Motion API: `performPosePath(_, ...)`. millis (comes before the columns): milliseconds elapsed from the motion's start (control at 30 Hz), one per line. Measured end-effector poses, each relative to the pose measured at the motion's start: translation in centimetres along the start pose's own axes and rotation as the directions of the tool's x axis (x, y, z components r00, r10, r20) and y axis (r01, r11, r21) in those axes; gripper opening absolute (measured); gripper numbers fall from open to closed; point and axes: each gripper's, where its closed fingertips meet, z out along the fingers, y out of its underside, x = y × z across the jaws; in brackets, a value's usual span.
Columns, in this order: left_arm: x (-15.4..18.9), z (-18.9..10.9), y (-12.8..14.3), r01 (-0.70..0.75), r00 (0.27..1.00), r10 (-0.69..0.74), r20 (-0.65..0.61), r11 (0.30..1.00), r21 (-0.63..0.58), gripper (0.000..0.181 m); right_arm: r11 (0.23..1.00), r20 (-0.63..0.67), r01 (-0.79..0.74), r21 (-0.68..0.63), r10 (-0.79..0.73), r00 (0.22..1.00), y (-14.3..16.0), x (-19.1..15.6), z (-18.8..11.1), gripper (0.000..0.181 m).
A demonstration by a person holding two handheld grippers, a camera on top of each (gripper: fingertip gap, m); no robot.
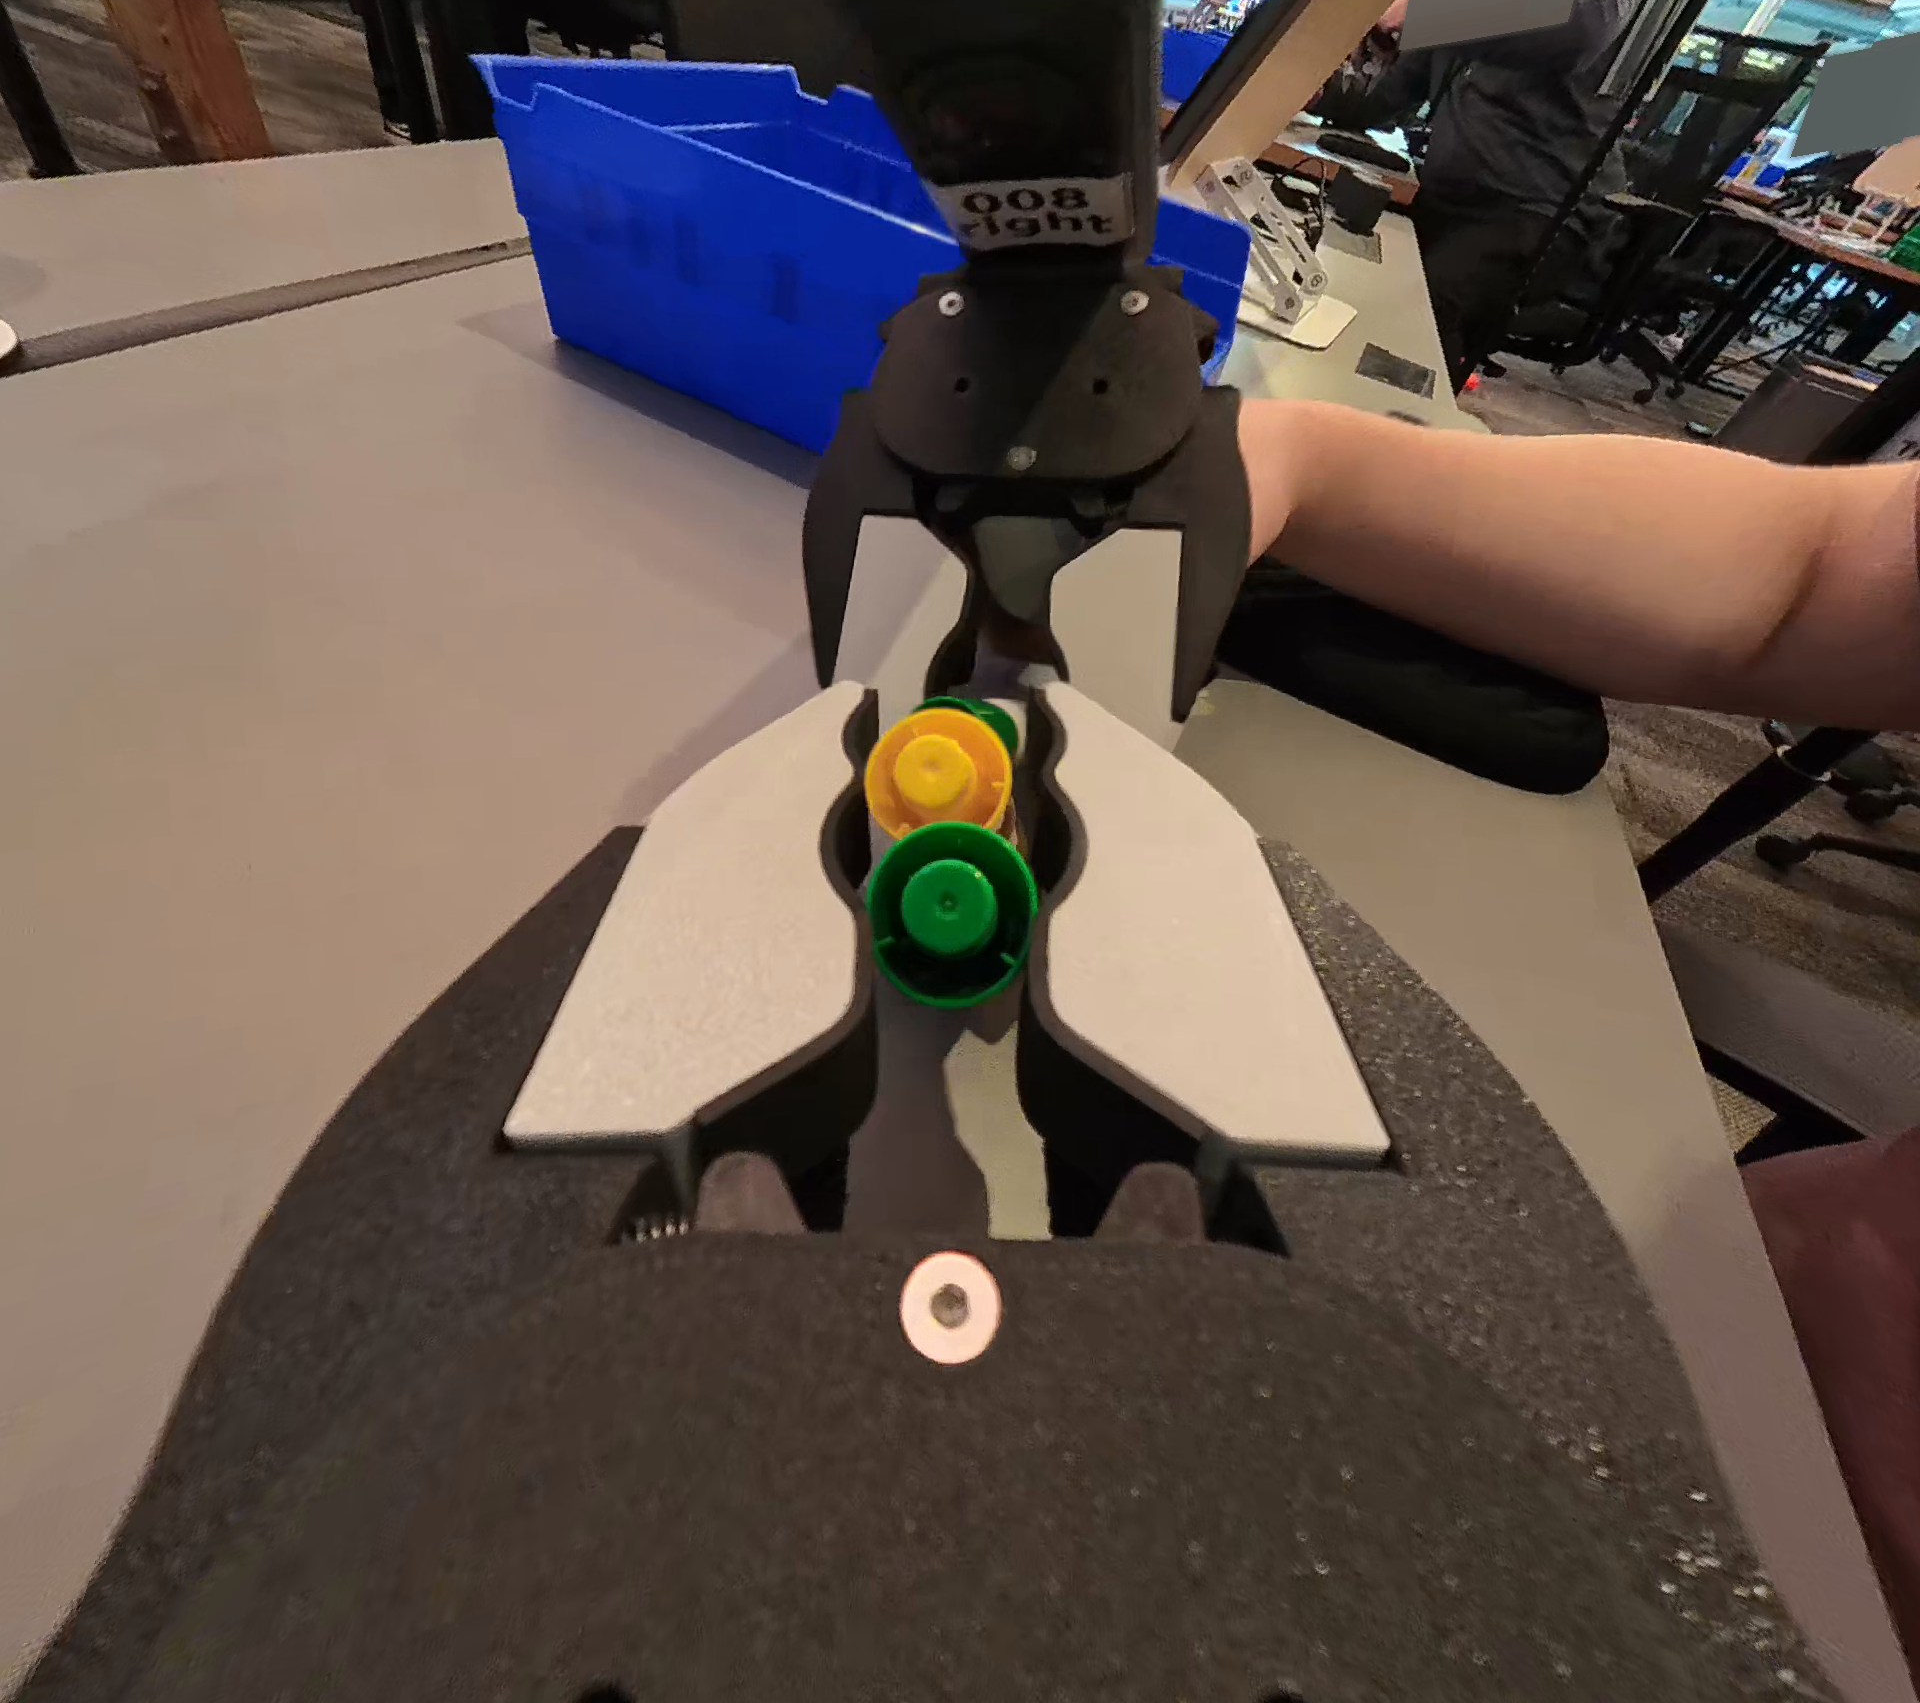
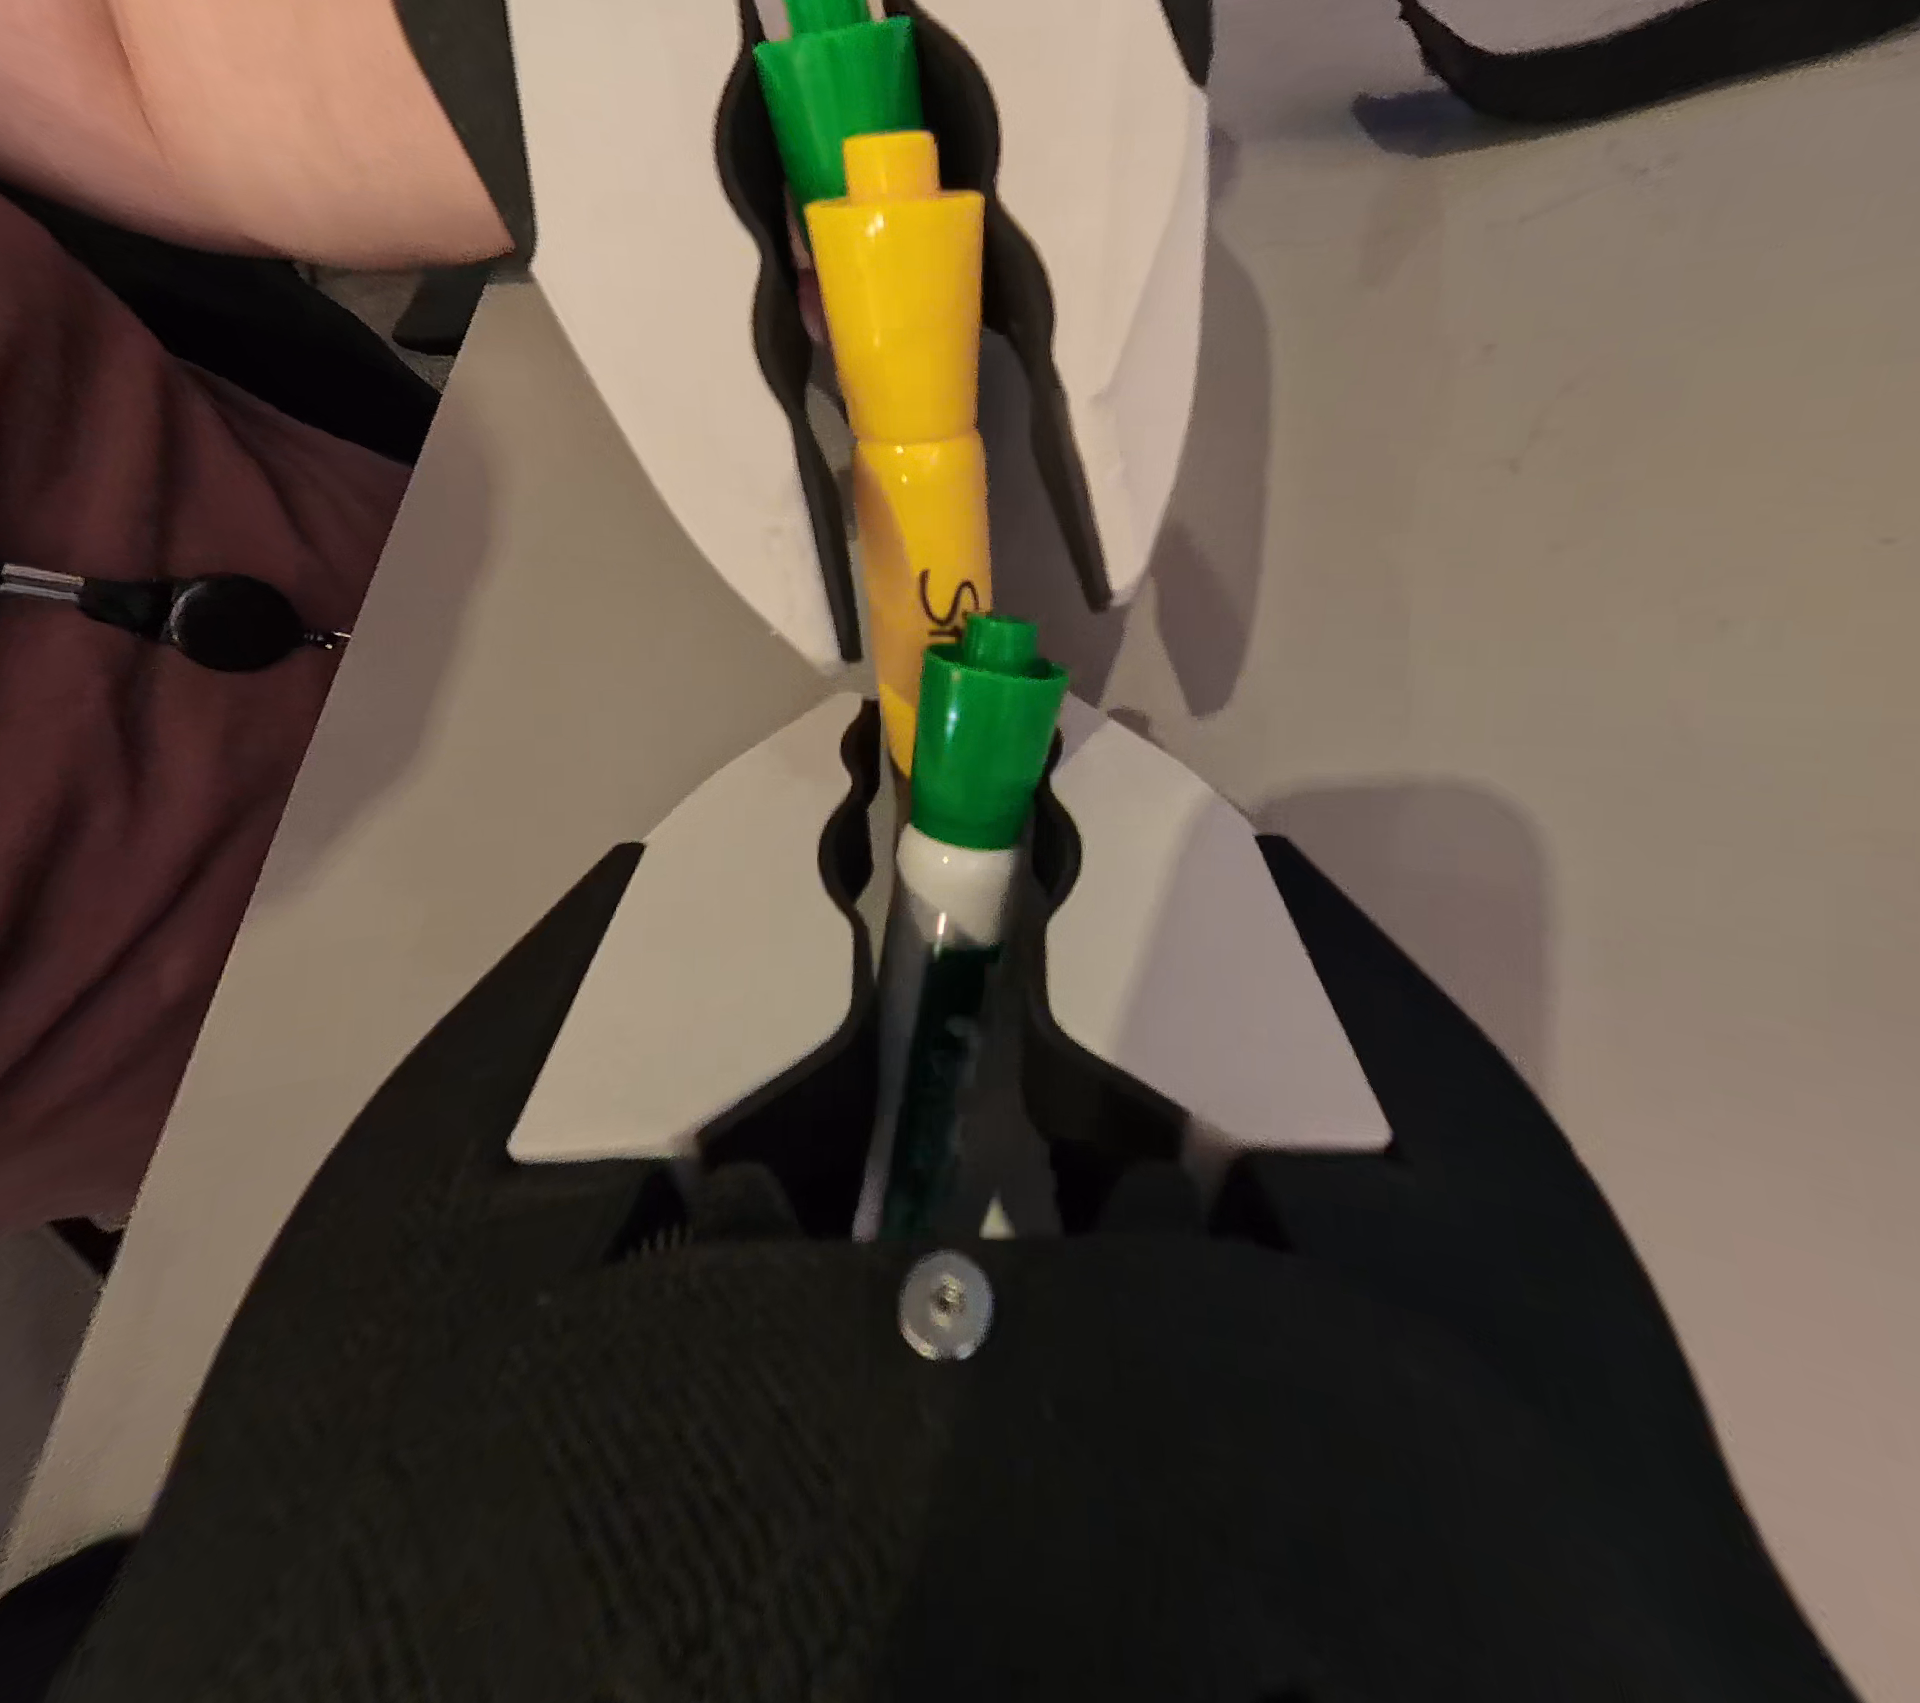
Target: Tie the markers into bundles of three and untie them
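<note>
Near the blue bin point(image 1: 727, 240), left gripper point(image 1: 951, 822) and right gripper point(image 2: 961, 780) both clamp the three markers point(image 2: 914, 365), seemingly gathered for bundling; tying them with the black strap point(image 2: 1621, 64) looks next.

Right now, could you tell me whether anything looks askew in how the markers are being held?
Yes: the three markers sit staggered. In the right wrist view the near green marker lies far back from the yellow marker and far green marker, so their caps don't line up.

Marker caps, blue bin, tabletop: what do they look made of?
Yellow marker cap: glossy moulded plastic, going by the sharp highlights. Green marker cap: the same smooth plastic, with a sheen along its side. Blue bin: rigid plastic, semi-gloss, with moulded ribs on the wall. Tabletop: matte grey, probably laminate; faint scuffs show, no grain.
</note>
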Motion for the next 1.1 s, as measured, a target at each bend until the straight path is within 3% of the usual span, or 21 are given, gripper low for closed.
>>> performPosePath(200,-0.2,-0.7,0.1,0.019,1.000,-0.019,0.015,1.000,0.008,0.027,0.981,-0.195,-0.090,-0.174,0.056,0.979,1.8,0.8,-2.5,0.040)
performPosePath(333,0.2,-0.5,0.5,-0.007,1.000,0.007,0.013,1.000,-0.020,0.027,0.945,-0.280,-0.176,-0.275,0.096,0.955,4.7,0.0,-4.0,0.038)
performPosePath(467,0.8,0.1,0.7,-0.038,0.999,0.038,0.001,0.998,-0.043,0.026,0.888,-0.331,-0.361,-0.285,0.262,0.907,6.6,-1.8,-4.3,0.026)
performPosePath(733,1.1,0.5,0.9,-0.009,1.000,0.008,-0.006,0.998,-0.058,0.026,0.865,-0.476,-0.461,-0.197,0.327,0.817,7.1,-0.5,-6.1,0.020)
performPosePath(833,0.8,0.5,1.0,0.031,0.999,-0.032,-0.003,0.998,-0.059,0.026,0.904,-0.351,-0.428,-0.005,0.399,0.847,3.3,-1.0,-6.0,0.019)
performPosePath(900,0.1,0.2,0.8,0.051,0.998,-0.050,0.030,0.998,-0.045,0.026,0.936,-0.325,-0.344,0.075,0.349,0.879,1.5,-0.7,-6.2,0.019)
performPosePath(967,-0.1,-0.2,0.5,0.096,0.995,-0.096,0.015,0.995,-0.023,0.026,0.946,-0.324,-0.305,0.106,0.323,0.889,1.2,-0.2,-6.1,0.019)
performPosePath(1100,-0.7,-1.1,0.3,0.214,0.977,-0.214,0.007,0.977,0.014,0.026,0.917,-0.201,-0.341,0.208,0.382,0.902,0.2,-0.5,-5.4,0.019)
